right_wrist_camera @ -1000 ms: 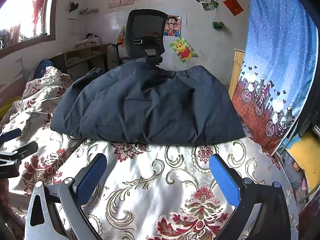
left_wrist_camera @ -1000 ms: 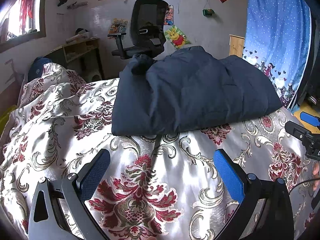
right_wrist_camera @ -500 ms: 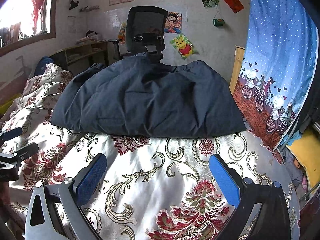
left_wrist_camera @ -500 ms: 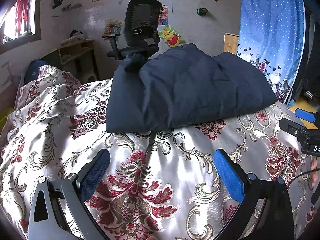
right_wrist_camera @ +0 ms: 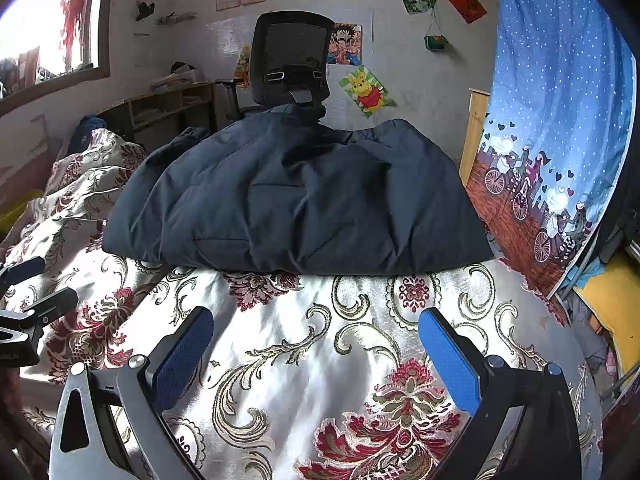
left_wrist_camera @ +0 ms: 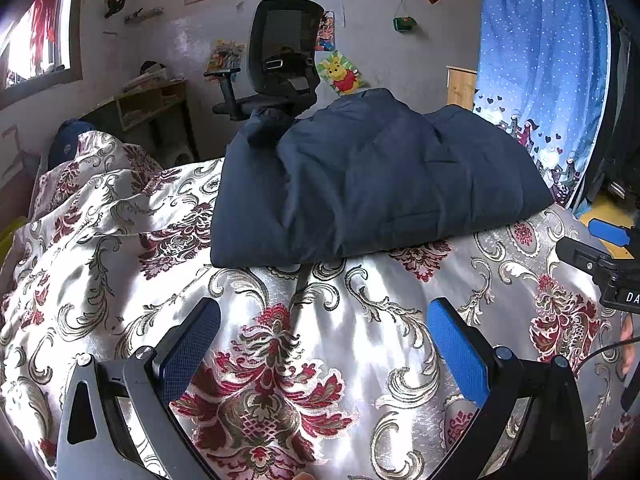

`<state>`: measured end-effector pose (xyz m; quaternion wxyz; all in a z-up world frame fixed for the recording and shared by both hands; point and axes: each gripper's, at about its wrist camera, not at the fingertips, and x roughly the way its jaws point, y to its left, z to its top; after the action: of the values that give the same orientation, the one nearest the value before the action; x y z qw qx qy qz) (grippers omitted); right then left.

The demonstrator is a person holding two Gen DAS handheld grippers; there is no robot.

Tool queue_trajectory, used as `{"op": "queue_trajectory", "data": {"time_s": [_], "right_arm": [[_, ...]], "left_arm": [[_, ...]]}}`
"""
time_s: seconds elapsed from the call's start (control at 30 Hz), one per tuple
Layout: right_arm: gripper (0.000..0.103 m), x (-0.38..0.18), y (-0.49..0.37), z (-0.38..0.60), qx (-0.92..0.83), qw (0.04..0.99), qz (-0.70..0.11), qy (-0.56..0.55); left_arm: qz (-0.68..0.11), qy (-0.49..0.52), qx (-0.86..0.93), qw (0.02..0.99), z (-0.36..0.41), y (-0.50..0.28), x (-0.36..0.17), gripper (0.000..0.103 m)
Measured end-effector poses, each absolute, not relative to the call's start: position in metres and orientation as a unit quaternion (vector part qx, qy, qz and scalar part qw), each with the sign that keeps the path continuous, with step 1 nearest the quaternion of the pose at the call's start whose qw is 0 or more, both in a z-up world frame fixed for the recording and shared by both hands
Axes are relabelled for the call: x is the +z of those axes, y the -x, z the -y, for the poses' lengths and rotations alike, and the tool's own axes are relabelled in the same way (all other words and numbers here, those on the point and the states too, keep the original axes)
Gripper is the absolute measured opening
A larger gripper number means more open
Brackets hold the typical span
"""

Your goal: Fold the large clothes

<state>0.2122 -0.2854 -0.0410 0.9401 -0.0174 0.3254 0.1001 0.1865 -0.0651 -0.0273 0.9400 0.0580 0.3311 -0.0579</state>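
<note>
A dark navy padded jacket (left_wrist_camera: 372, 184) lies folded in a thick bundle on the floral bedspread (left_wrist_camera: 280, 360), a sleeve bunched at its far left. It also shows in the right wrist view (right_wrist_camera: 304, 208). My left gripper (left_wrist_camera: 322, 328) is open and empty, hovering over the bedspread short of the jacket's near edge. My right gripper (right_wrist_camera: 316, 336) is open and empty, also short of the jacket. The right gripper's tip shows at the left view's right edge (left_wrist_camera: 612, 248), and the left gripper's tip at the right view's left edge (right_wrist_camera: 32, 292).
A black office chair (right_wrist_camera: 292, 60) stands behind the bed by a wooden desk (left_wrist_camera: 148, 100). A blue patterned curtain (right_wrist_camera: 560, 120) hangs on the right. The bedspread bunches up at the far left (left_wrist_camera: 92, 168). A yellow item (right_wrist_camera: 616, 308) lies past the bed's right edge.
Both views have shifted only slightly; the jacket keeps its shape and place. Both grippers stay open and empty.
</note>
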Motion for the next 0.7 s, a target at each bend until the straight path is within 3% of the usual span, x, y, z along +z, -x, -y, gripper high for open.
{"op": "queue_trajectory", "data": {"time_s": [0.7], "right_arm": [[0.103, -0.0416, -0.2128, 0.2870, 0.101, 0.940, -0.326, 0.017]], "left_arm": [[-0.341, -0.050, -0.057, 0.937, 0.0650, -0.1897, -0.0288, 0.101]]}}
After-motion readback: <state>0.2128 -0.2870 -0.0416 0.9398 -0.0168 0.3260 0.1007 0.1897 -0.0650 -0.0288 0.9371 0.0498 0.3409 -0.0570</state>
